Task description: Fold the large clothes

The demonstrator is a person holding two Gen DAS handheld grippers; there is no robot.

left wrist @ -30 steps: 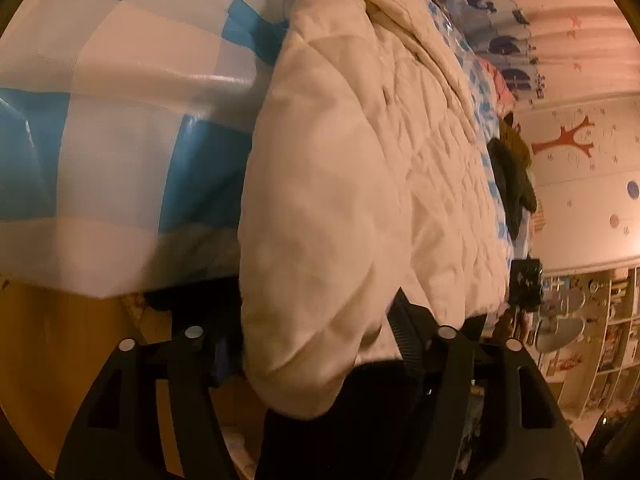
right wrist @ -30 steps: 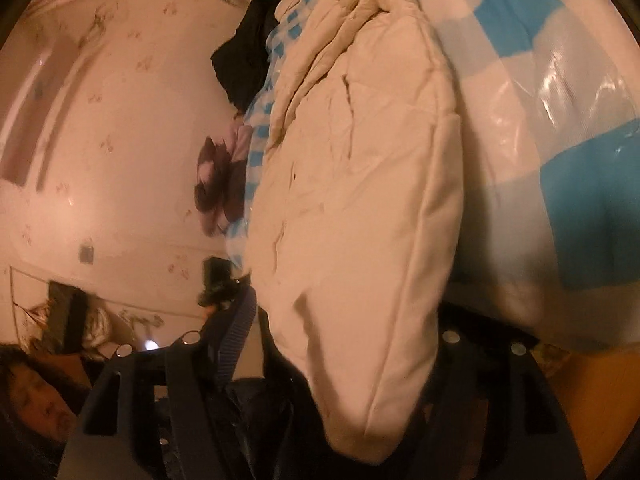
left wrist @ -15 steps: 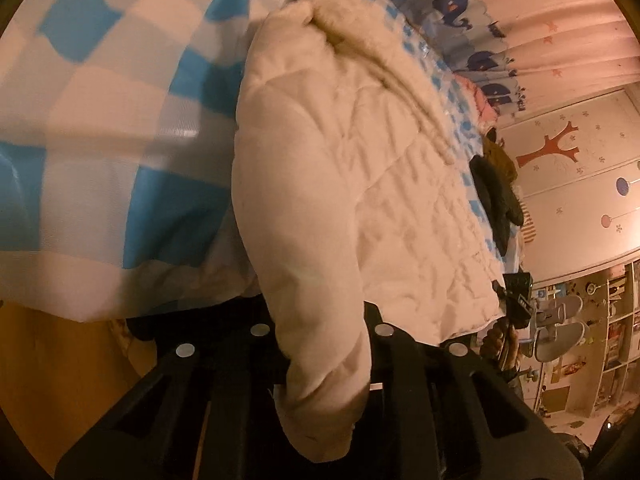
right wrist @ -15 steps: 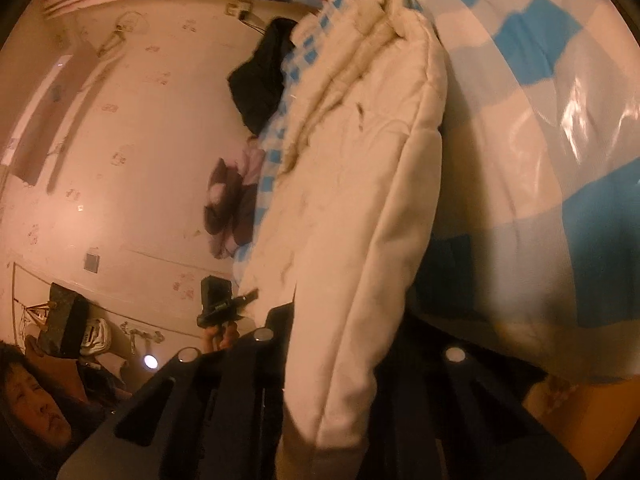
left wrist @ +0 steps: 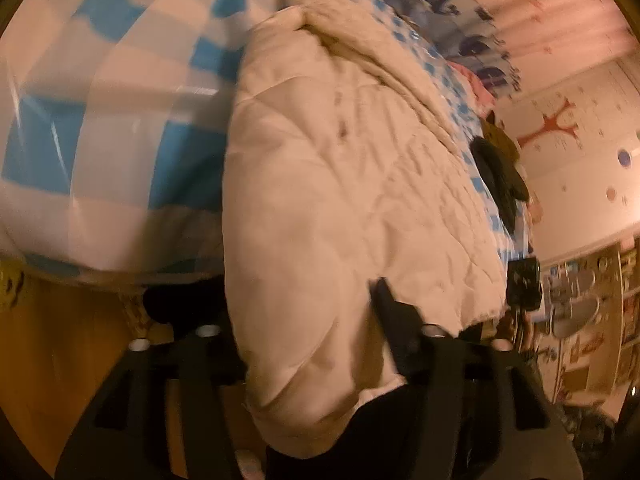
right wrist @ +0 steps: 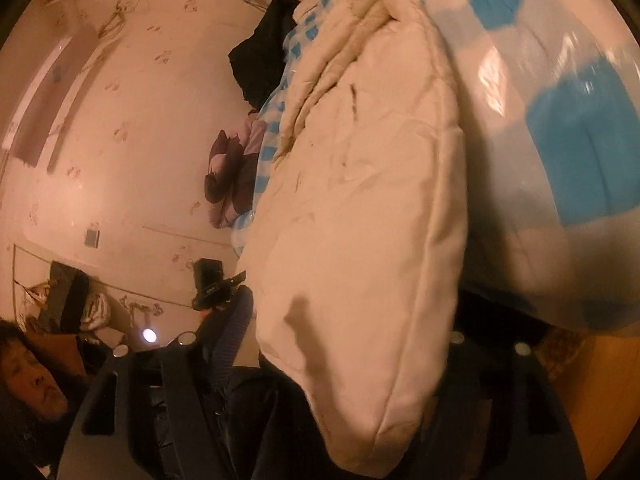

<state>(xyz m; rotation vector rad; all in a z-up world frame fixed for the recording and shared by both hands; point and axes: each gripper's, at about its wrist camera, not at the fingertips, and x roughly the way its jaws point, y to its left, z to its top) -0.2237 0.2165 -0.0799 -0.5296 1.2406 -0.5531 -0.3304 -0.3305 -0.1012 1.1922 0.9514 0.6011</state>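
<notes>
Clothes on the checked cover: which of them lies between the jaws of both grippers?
The cream padded coat. Its near edge hangs between both pairs of opening jaws, while the black garment and the purple garment lie far off at the cover's edge.

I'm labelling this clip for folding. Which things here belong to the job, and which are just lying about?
Job: cream padded coat; left tool and right tool, both opening with the coat between them.

Lying about: black garment; purple garment; blue-checked cover.

Cream coat [left wrist: 344, 184] (blue-checked sheet [left wrist: 120, 128])
</notes>
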